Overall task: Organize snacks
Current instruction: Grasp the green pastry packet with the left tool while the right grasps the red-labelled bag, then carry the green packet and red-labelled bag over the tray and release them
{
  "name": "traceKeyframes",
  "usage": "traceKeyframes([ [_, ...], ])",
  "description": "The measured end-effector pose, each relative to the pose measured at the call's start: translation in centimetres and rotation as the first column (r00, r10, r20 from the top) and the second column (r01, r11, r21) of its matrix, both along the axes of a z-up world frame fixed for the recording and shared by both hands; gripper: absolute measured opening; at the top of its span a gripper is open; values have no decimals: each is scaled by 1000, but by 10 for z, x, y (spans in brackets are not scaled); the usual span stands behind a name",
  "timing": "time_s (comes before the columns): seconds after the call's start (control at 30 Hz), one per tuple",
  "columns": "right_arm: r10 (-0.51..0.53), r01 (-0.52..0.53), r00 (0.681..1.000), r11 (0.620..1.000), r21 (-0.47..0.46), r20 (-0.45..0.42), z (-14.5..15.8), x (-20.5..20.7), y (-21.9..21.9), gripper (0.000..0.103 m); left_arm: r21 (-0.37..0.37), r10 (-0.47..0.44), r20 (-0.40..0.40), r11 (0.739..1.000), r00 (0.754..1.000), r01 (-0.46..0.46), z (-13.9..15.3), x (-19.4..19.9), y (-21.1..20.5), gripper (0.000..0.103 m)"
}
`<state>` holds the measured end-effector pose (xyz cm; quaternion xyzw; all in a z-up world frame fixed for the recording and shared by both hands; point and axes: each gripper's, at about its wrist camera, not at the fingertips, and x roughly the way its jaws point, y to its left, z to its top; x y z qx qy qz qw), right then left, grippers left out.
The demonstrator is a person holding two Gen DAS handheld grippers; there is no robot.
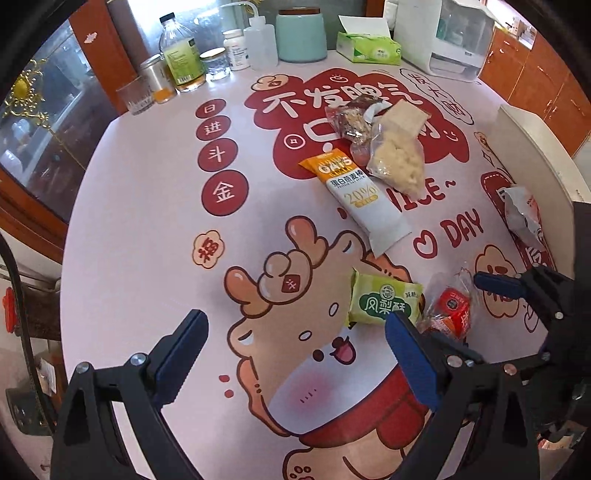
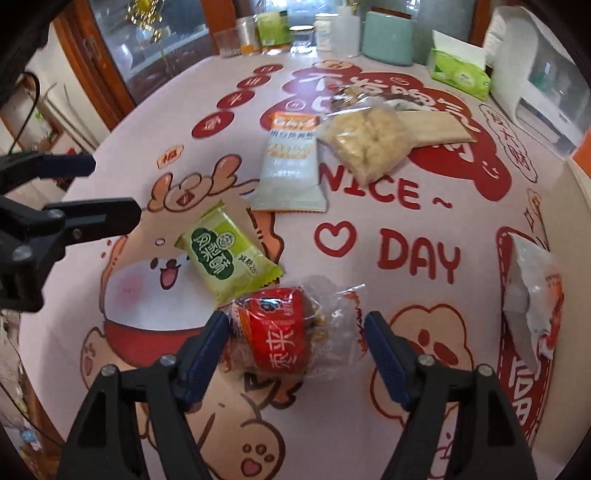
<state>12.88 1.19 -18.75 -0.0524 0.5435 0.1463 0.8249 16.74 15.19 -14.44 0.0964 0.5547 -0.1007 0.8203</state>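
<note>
Several snacks lie on the printed tablecloth [image 1: 147, 229]. A red-wrapped snack in clear film [image 2: 280, 328] sits between the open fingers of my right gripper [image 2: 297, 343], whose left pad touches it; it also shows in the left wrist view [image 1: 448, 308]. A green pineapple-cake pack [image 2: 225, 254] [image 1: 384, 301] lies just beyond it. A white and orange oat bar [image 2: 290, 166] [image 1: 364, 199] and a clear bag of pale pieces [image 2: 369, 142] [image 1: 397, 162] lie farther out. My left gripper [image 1: 295, 354] is open and empty over the cartoon print.
A white and red packet [image 2: 532, 295] lies at the right by a white box wall [image 1: 535, 147]. Bottles, jars, a teal canister [image 1: 301, 35], a tissue box [image 1: 369, 46] and a white appliance [image 1: 447, 37] line the far edge. A dark snack bag [image 1: 354, 118] lies behind the clear bag.
</note>
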Motion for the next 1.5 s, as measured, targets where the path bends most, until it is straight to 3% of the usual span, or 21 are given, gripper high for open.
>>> traceKeyframes([
  [0.17,-13,13,1000,1000,19,-18,-8,5,-1,83,-49,6,-37,999,999,-8,-7,3,-2,96],
  [0.3,-16,16,1000,1000,26,-4,-5,3,-9,62,-64,-22,-50,998,999,19,-14,2,-13,96],
  [0.37,-25,25,1000,999,25,-9,-4,2,-14,58,-68,-41,-65,997,997,37,-20,3,-21,96],
  [0.6,-100,101,995,995,28,-19,-4,-5,-43,56,-83,-107,-127,992,986,97,-46,8,-54,96],
  [0.87,-126,127,992,991,36,-28,-5,-19,-60,56,-35,-118,-147,993,982,114,-68,13,-71,96],
  [0.97,-128,129,991,991,40,-27,-5,-23,-63,56,-16,-116,-123,993,986,115,-67,11,-74,86],
  [1.07,-126,128,992,991,47,-28,-5,-27,-66,56,-20,-109,-91,994,990,108,-61,7,-75,62],
  [1.2,-126,128,992,990,58,-25,-4,-31,-69,55,-48,-62,-72,997,996,58,-56,0,-71,54],
  [1.4,-128,127,992,989,78,4,8,-38,-80,55,-76,7,-62,997,998,-12,-51,-14,-68,52],
  [1.5,-128,125,991,988,91,24,18,-43,-87,55,-88,12,-27,996,1000,-15,-32,-25,-76,52],
])
